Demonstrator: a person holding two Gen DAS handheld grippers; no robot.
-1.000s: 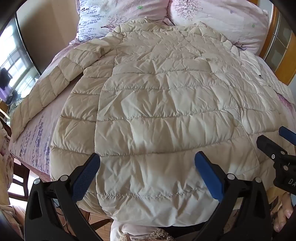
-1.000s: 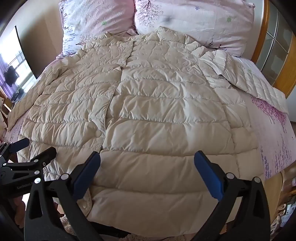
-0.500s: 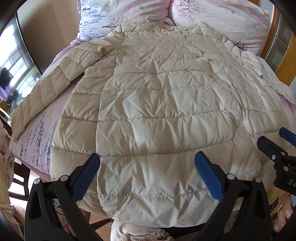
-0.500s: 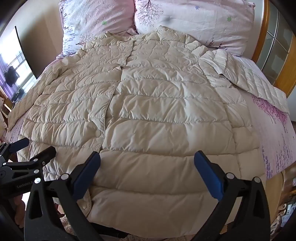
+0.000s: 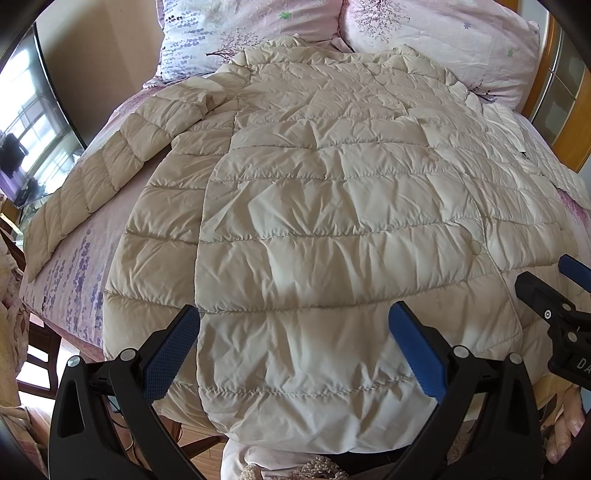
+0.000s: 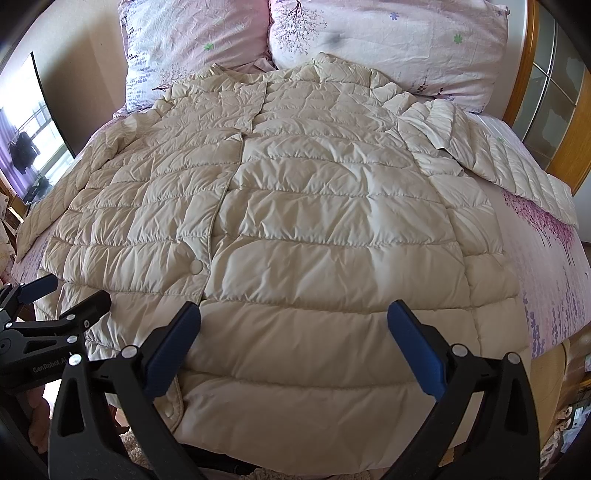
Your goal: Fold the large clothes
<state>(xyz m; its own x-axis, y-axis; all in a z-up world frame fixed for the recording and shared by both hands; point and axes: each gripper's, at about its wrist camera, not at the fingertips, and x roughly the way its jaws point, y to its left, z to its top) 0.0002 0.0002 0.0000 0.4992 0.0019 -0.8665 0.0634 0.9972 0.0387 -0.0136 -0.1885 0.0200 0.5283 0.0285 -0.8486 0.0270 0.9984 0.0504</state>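
Observation:
A cream quilted down jacket (image 5: 325,206) (image 6: 303,221) lies spread flat on the bed, front up, collar toward the pillows and hem hanging over the near edge. Its sleeves stretch out to both sides: one sleeve (image 5: 92,184) at the left, the other sleeve (image 6: 498,162) at the right. My left gripper (image 5: 293,347) hovers open above the hem's left half, nothing between its blue pads. My right gripper (image 6: 293,347) hovers open above the hem's right half, also holding nothing. Each gripper shows at the edge of the other's view, the right gripper (image 5: 554,306) and the left gripper (image 6: 55,306).
The bed has a pink floral sheet (image 6: 546,258) and two pillows (image 6: 388,40) (image 5: 240,33) at the head. A wooden-framed glass door (image 6: 554,92) stands at the right. A window and dark screen (image 5: 33,140) are at the left. Wooden floor shows below the bed's edge.
Both views have shifted only slightly; the jacket lies the same and both grippers stay open above the hem.

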